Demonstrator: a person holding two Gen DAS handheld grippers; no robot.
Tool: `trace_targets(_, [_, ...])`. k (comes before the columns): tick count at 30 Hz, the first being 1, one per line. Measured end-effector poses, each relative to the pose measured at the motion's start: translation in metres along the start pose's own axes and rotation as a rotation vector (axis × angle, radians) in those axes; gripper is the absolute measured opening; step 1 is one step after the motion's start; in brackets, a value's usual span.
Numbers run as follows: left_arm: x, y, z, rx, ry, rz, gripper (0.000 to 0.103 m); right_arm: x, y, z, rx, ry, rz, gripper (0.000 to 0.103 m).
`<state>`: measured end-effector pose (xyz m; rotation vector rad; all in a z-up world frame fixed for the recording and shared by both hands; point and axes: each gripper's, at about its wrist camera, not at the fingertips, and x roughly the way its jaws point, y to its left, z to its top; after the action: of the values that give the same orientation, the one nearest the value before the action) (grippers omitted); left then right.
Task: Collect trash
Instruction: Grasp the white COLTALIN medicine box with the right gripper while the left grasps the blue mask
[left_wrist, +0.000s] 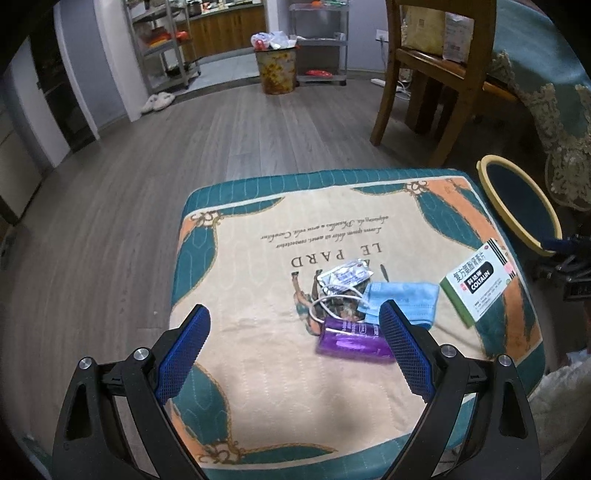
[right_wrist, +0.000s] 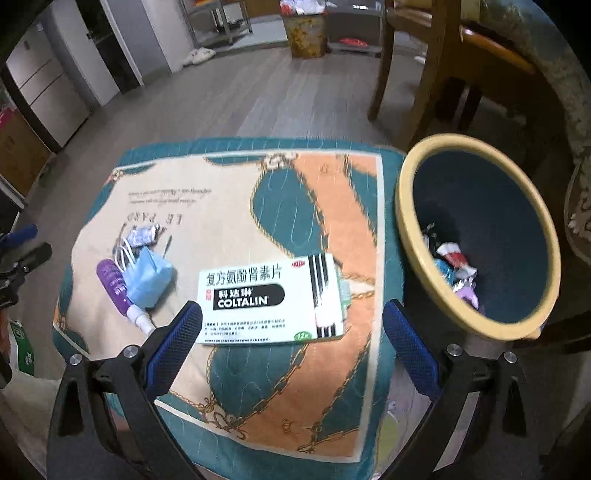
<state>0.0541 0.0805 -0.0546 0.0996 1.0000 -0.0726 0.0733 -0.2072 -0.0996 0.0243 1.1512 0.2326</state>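
Bottle (left_wrist: 351, 341) partly hidden behind left gripper (left_wrist: 293, 325), cap unseen.

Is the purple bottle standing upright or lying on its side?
Lying on its side. The purple bottle rests lengthwise on the cushion, its white nozzle end pointing sideways, beside the blue face mask.

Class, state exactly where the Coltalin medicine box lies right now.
In the right wrist view the Coltalin box lies flat on the cushion, just ahead of the open right gripper, between the blue face mask and the yellow-rimmed bin.
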Motion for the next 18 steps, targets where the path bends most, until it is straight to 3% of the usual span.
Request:
trace_targets(3, [0.003,-0.002,0.000,-0.007,0.013,-0.014,0.092,0.013,-0.003,-0.005,0.047,0.063,0.001,0.095])
trace_targets(7, [0.004,-0.008,0.000,0.022,0.019,-0.015,0.092,0.029,-0.006,-0.013,0.166,0.142,0.102,0.095])
trace_targets(11, [0.004,-0.015,0.002,0.055,0.008,-0.006,0.092,0.049,-0.003,-0.013,0.240,0.186,0.149,0.095])
trace_targets(18, [0.008,-0.015,0.003,0.064,0.014,-0.015,0.092,0.072,-0.003,0.018,0.369,0.127,0.144,0.097])
